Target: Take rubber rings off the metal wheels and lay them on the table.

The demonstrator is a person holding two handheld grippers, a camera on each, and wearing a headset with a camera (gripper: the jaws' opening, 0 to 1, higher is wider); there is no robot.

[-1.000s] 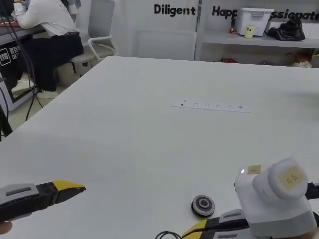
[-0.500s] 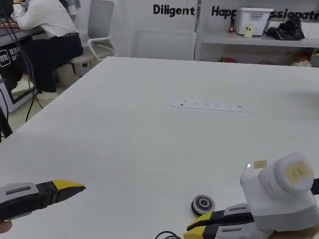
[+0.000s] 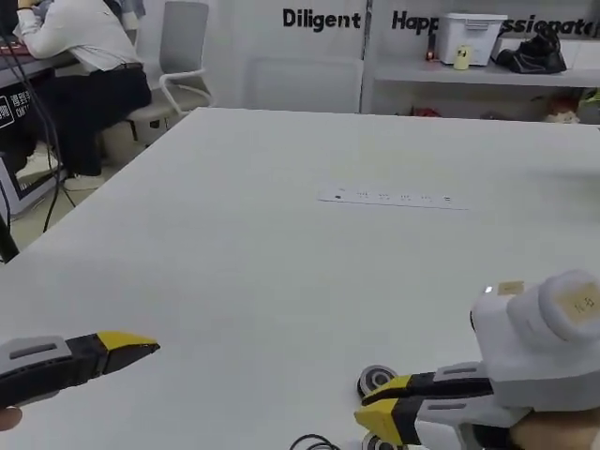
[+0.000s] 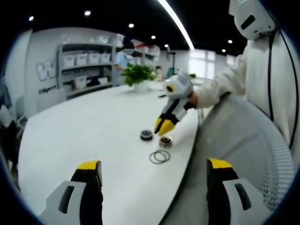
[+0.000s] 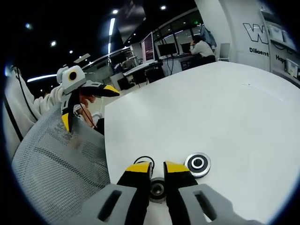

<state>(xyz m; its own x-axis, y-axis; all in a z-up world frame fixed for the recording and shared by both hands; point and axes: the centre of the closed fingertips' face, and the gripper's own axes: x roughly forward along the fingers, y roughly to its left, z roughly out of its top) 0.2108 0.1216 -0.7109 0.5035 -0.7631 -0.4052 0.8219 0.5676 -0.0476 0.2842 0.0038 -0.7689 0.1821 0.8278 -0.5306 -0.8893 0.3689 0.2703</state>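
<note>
This is an open-plan office that doubles as a lab. Far ahead of the jaws in the right gripper view, past the big white worktop, a person sits at a desk by monitors. Ahead of the jaws in the left gripper view are shelves of storage boxes, a potted plant and strip lights. The head view adds a swivel chair and wall lettering reading "Diligent".

White table, wall shelves, grey chair.
</note>
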